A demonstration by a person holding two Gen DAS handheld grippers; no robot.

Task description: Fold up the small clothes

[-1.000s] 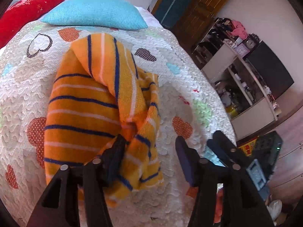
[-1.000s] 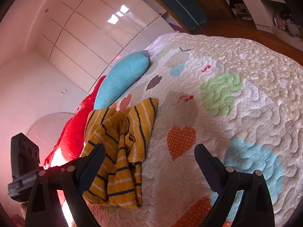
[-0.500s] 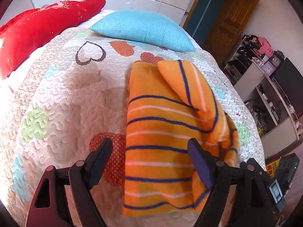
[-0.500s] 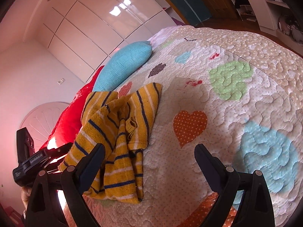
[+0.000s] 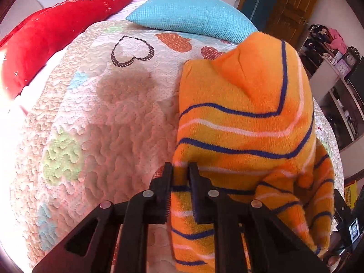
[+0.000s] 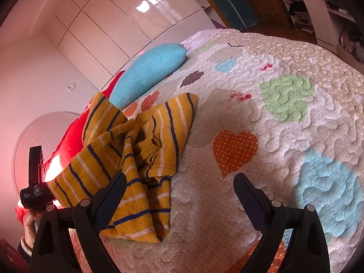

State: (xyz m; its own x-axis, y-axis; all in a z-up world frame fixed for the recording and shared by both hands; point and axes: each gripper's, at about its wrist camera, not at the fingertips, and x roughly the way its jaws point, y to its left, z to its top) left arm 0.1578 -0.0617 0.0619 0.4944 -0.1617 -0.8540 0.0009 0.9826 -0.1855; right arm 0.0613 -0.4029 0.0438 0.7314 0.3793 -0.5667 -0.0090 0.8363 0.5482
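A small orange garment with blue and white stripes lies bunched on the quilted bed. My left gripper is shut on its near left edge and lifts that edge off the quilt. In the right wrist view the same garment sits left of centre, raised at its left side where the left gripper's body holds it. My right gripper is open and empty, hovering over the quilt just right of the garment.
The bed has a white quilt with heart patches. A blue pillow and a red pillow lie at the head. Shelves and clutter stand to the right, past the bed's edge.
My left gripper has moved over the garment's left edge, closed on it and raised it. The right gripper has stayed open in about the same place.
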